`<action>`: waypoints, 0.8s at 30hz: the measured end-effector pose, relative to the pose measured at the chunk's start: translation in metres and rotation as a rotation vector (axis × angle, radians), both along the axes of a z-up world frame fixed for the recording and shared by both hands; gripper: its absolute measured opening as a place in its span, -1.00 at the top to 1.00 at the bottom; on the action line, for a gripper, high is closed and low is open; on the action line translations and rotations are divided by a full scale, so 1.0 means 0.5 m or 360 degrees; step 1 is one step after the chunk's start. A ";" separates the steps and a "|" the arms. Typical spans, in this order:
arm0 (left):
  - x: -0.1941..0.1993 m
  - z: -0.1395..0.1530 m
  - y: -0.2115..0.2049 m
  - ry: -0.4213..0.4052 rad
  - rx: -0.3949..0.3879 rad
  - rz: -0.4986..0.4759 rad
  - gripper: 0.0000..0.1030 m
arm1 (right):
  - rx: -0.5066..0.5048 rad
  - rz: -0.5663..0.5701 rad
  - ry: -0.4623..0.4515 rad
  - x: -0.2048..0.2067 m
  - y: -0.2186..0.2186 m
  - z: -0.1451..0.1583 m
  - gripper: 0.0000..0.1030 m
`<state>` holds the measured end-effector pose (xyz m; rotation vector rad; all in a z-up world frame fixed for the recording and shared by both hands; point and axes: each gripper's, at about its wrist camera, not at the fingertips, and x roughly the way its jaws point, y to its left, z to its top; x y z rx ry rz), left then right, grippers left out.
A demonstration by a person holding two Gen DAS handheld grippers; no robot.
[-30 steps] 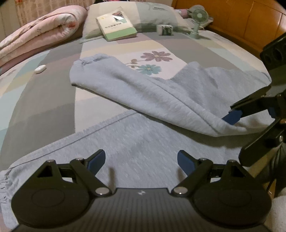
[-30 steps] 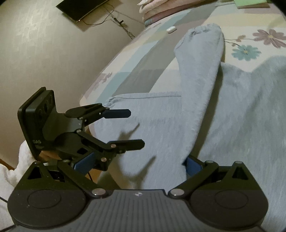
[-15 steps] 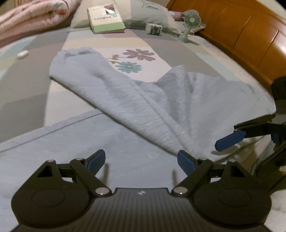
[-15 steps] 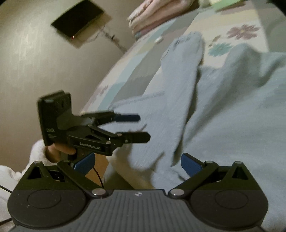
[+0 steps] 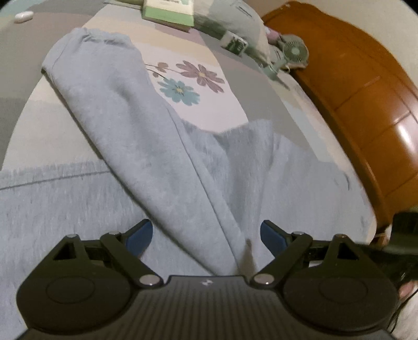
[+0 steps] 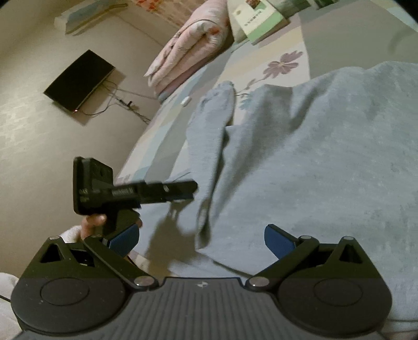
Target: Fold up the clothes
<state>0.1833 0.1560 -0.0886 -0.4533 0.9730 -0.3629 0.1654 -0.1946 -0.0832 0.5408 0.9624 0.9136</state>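
Note:
Light blue-grey sweatpants (image 5: 146, 146) lie spread on the bed. One leg is folded diagonally over the other, with its cuff (image 5: 86, 44) at the far left. My left gripper (image 5: 206, 232) is open and hovers low over the folded leg, which runs between its blue pads (image 5: 138, 235) without being pinched. In the right wrist view the trousers (image 6: 326, 157) fill the right side. My right gripper (image 6: 201, 235) stands open over the cloth's near edge, gripping nothing. The left gripper (image 6: 180, 189) shows there edge-on, held by a hand (image 6: 94, 219).
A green-white book (image 5: 167, 13), a pillow (image 5: 235, 21), a small box (image 5: 235, 44) and a green hand fan (image 5: 292, 52) lie at the head of the bed, beside a wooden headboard (image 5: 365, 104). A pink quilt (image 6: 193, 44) is at the far side. A black panel (image 6: 78, 81) with cables lies on the floor.
The left gripper has swung right and dipped, so the folded leg now lies between its jaws. The right gripper has drawn right along the cloth's edge. Both have rolled.

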 end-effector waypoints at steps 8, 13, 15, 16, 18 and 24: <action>0.073 -0.029 0.054 -0.0044 -0.0288 0.0133 -0.74 | -0.0046 -0.0034 0.0047 0.007 0.004 -0.029 -1.00; 0.085 -0.049 0.088 -0.0008 -0.0538 0.0268 -0.69 | -0.0034 -0.0036 0.0051 0.006 0.003 -0.030 -1.00; 0.079 -0.048 0.083 0.0015 -0.0556 0.0278 -0.68 | -0.0037 -0.0036 0.0047 0.004 0.005 -0.030 -1.00; 0.078 -0.047 0.074 0.0021 -0.0541 0.0235 -0.68 | -0.0041 -0.0036 0.0043 0.004 0.006 -0.029 -1.00; 0.079 -0.044 0.062 -0.0008 -0.0463 0.0168 -0.68 | -0.0038 -0.0037 0.0045 0.005 0.006 -0.030 -1.00; 0.104 -0.066 0.090 -0.0059 -0.0543 0.0380 -0.13 | -0.0052 -0.0043 0.0043 0.003 0.005 -0.030 -1.00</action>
